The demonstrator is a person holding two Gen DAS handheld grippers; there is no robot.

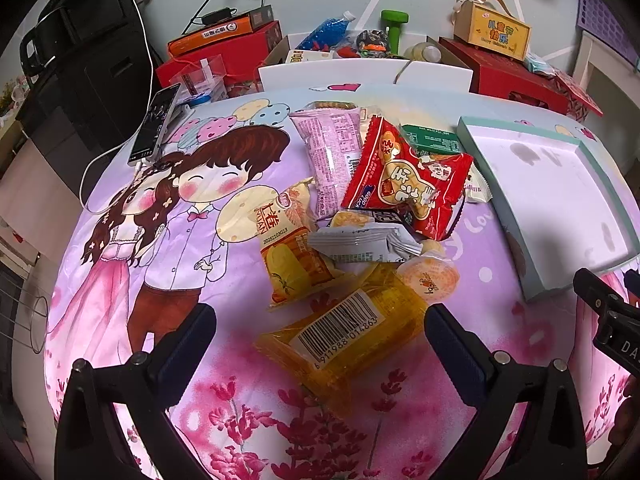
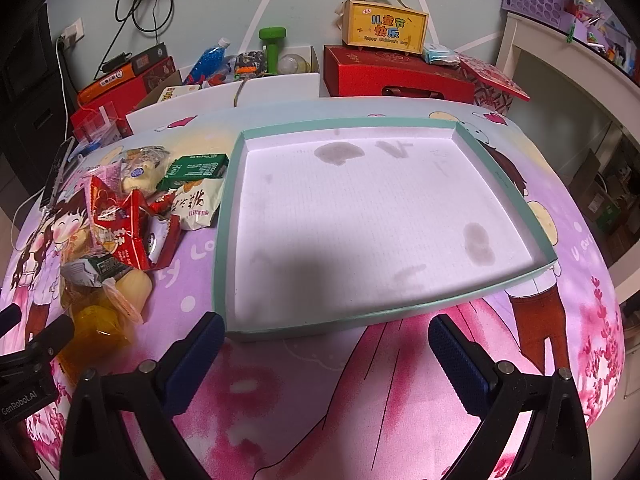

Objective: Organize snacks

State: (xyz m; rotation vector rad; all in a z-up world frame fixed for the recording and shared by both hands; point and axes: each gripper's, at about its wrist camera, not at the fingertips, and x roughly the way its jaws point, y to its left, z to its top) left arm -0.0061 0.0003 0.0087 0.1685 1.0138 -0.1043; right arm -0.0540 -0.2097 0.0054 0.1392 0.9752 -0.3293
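A heap of snack packets lies on the cartoon-print cloth: an orange clear packet with a barcode (image 1: pixel 352 332) nearest, a yellow packet (image 1: pixel 290 248), a pink packet (image 1: pixel 332 156), a red packet (image 1: pixel 408 180), a grey packet (image 1: pixel 368 242) and a green one (image 1: pixel 434 140). My left gripper (image 1: pixel 320 344) is open, its fingers either side of the orange packet and above it. A shallow teal-rimmed tray (image 2: pixel 224 240) with a white stained floor lies to the right of the heap, with nothing in it. My right gripper (image 2: pixel 326 354) is open just before the tray's near rim. The same heap (image 2: pixel 128 216) shows at left in the right wrist view.
A phone (image 1: pixel 154 126) on a white cable lies at the cloth's far left. Behind the table stand red boxes (image 2: pixel 396 76), a yellow gift box (image 2: pixel 382 28), a green dumbbell (image 1: pixel 394 26), a blue-filled bottle (image 2: pixel 210 58) and black furniture (image 1: pixel 80 60). A white shelf (image 2: pixel 568 64) stands at right.
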